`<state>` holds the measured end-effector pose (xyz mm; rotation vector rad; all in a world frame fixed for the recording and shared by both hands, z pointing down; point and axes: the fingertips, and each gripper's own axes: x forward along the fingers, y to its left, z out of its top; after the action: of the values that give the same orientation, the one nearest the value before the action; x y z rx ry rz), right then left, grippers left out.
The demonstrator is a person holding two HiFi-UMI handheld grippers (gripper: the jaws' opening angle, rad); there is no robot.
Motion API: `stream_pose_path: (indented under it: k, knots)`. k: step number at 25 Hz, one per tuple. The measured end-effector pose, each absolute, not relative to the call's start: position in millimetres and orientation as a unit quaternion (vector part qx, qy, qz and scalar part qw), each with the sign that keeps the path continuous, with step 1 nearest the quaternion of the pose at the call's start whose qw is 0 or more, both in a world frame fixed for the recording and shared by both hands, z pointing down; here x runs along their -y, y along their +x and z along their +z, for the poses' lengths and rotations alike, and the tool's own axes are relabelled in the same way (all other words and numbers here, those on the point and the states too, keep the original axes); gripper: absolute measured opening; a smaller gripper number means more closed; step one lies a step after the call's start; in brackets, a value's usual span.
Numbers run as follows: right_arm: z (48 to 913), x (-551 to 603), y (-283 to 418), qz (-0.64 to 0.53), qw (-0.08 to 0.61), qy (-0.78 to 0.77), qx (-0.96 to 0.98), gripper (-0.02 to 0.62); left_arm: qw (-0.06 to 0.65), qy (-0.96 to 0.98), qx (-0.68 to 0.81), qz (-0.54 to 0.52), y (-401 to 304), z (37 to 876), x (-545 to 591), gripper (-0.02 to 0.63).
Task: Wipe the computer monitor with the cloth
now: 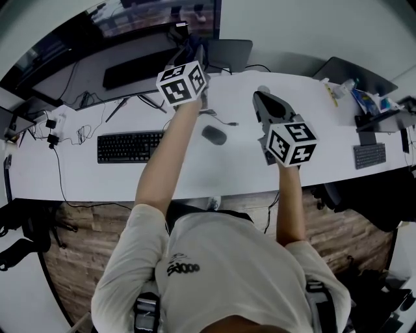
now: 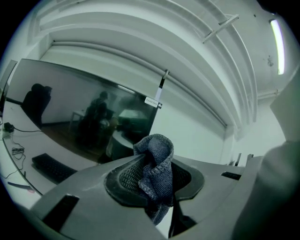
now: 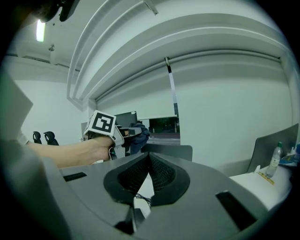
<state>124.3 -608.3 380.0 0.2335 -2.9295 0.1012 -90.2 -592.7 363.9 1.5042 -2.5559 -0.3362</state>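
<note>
The wide dark monitor stands at the back left of the white desk. My left gripper is raised in front of its right end, shut on a bunched grey-blue cloth. In the left gripper view the glossy screen lies ahead and to the left, apart from the cloth. My right gripper hovers over the desk's middle right; its jaws meet at the tips with nothing between them. The right gripper view shows the left gripper holding the cloth.
A black keyboard and a mouse lie on the desk near me, with cables at the left. A second keyboard and clutter sit at the right end. A bottle stands at the far right.
</note>
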Motion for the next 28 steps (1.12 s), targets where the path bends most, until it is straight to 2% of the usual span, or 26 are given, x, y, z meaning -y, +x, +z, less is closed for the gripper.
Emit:
stream_pose_path:
  k: [16, 28]
  knots:
    - [398, 595, 87, 0.025, 0.115, 0.051, 0.992, 0.005, 0.159, 0.482, 0.856, -0.096, -103, 460, 592, 0.109]
    - [426, 612, 97, 0.034, 0.146, 0.055, 0.987, 0.004, 0.237, 0.443, 0.859, -0.096, -110, 541, 597, 0.109]
